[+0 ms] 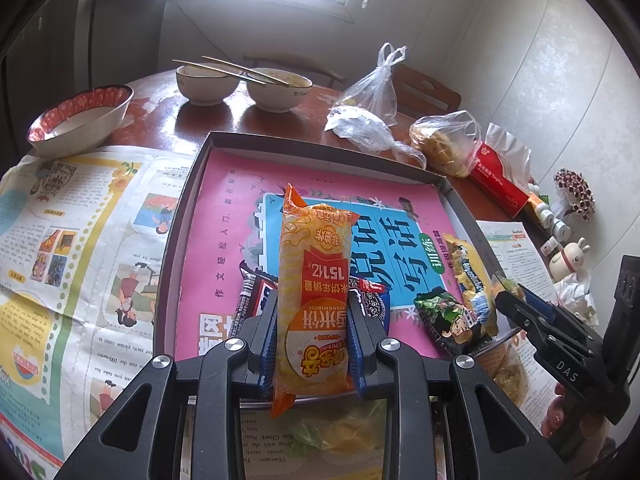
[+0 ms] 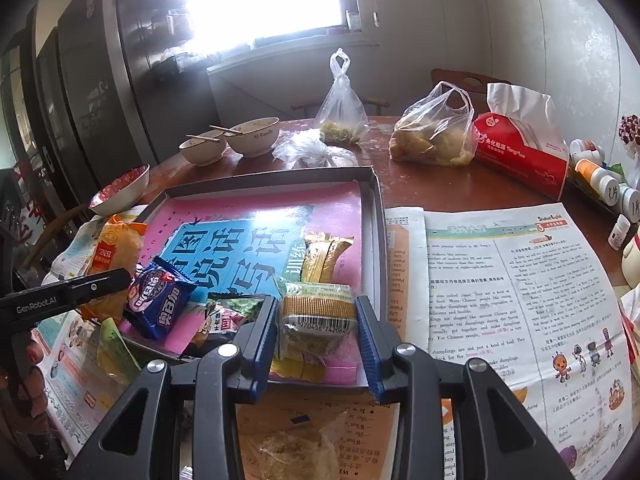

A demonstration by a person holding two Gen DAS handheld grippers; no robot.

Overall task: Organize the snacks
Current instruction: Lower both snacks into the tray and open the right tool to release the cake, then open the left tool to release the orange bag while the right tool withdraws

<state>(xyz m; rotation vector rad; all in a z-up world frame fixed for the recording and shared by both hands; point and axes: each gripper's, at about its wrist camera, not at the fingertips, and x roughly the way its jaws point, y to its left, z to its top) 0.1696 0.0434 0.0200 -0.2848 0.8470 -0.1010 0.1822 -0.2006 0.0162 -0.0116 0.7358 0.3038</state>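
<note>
My left gripper (image 1: 314, 316) is shut on a long orange rice-cracker pack (image 1: 314, 280), held above the near edge of a shallow grey box (image 1: 208, 148) lined with a pink and blue book cover. My right gripper (image 2: 318, 320) is shut on a clear-wrapped yellow snack with a barcode (image 2: 316, 316), over the box's near right part (image 2: 376, 216). In the box lie a blue cookie pack (image 2: 160, 304), a green seaweed pack (image 1: 452, 316) and a gold pack (image 2: 322, 256). The orange pack also shows in the right wrist view (image 2: 112, 256).
Newspapers (image 1: 72, 248) cover the round wooden table around the box. Three bowls (image 1: 80, 120) with chopsticks stand at the back. Plastic food bags (image 2: 434, 132), a red tissue pack (image 2: 524, 152) and small bottles (image 2: 600, 176) sit at the back right. More snack packets (image 2: 296, 448) lie before the box.
</note>
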